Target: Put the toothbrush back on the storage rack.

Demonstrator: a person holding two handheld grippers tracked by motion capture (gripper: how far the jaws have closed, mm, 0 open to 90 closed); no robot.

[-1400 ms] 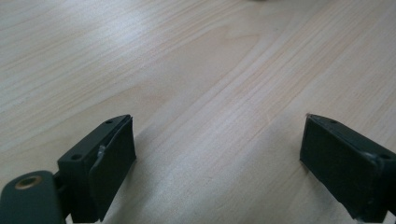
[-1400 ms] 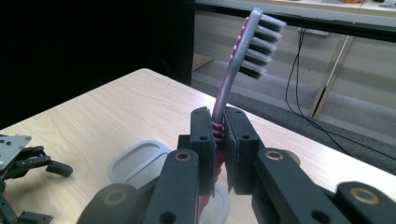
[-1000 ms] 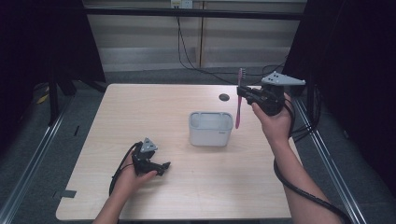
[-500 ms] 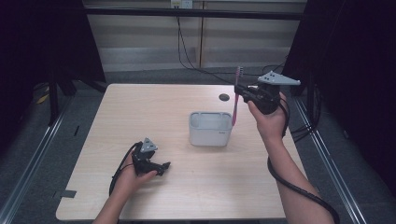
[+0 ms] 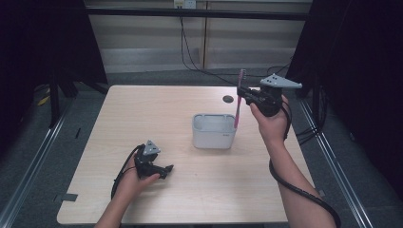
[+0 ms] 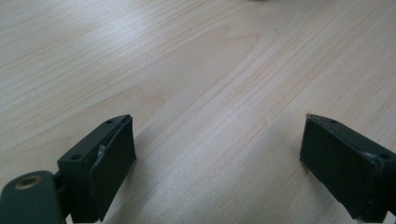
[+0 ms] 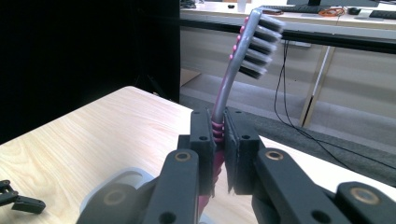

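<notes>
Nearest, the left tool [image 5: 167, 169] rested low on the worktop [image 5: 142, 118] at the near left, its jaws standing wide apart with nothing but bare wood between them; farther and to the right, the grey tub [image 5: 214, 130] sat mid-worktop; beyond its right rim the right tool [image 5: 244, 95] was clamped on the pink toothbrush [image 5: 239, 97], held upright, bristles up; its lower tip seemed over the rim, though that was hard to judge; lowering it straight, handle first, would likely seat it cleanly.
</notes>
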